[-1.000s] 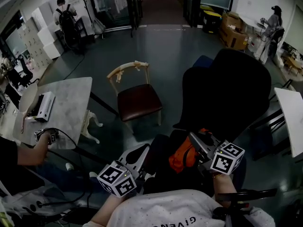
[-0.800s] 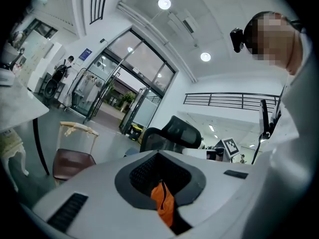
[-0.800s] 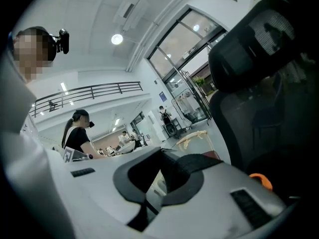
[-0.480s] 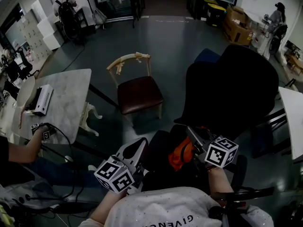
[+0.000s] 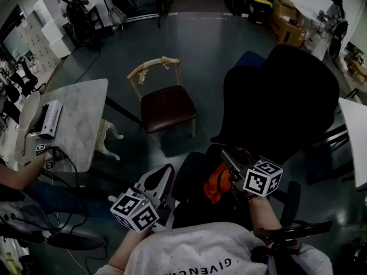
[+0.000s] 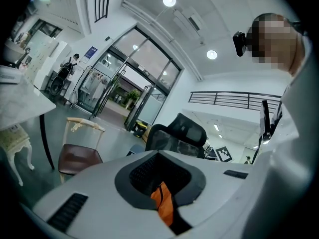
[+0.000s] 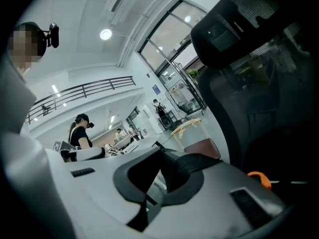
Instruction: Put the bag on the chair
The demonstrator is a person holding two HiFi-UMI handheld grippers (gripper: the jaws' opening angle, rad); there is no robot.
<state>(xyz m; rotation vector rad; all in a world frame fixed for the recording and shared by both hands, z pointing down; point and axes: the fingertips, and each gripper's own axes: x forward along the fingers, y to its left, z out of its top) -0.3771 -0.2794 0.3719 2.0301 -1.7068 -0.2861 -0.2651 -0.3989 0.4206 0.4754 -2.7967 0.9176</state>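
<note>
Holding the bag (image 5: 194, 181) close in front of the body, between both grippers. Pinching a fold of its orange fabric (image 6: 162, 205) in the jaws of the left gripper (image 5: 162, 177), closed tight on it. Clamping the jaws of the right gripper (image 5: 228, 160) on a black ribbed strap (image 7: 187, 166) of the same bag. Keeping the bag low, just before the black office chair (image 5: 287, 96), over or against its seat; touching or not, impossible to tell. Looking past it to a wooden chair (image 5: 169, 109) with a brown seat, well apart from the bag on the grey floor. Passing, to the left of that chair, a pale desk (image 5: 80, 113) carrying a white boxy device (image 5: 51, 118). Reaching, farthest off, a person with a backpack (image 5: 73, 10) at the back left and cardboard boxes (image 5: 285, 30) at the back right.
</note>
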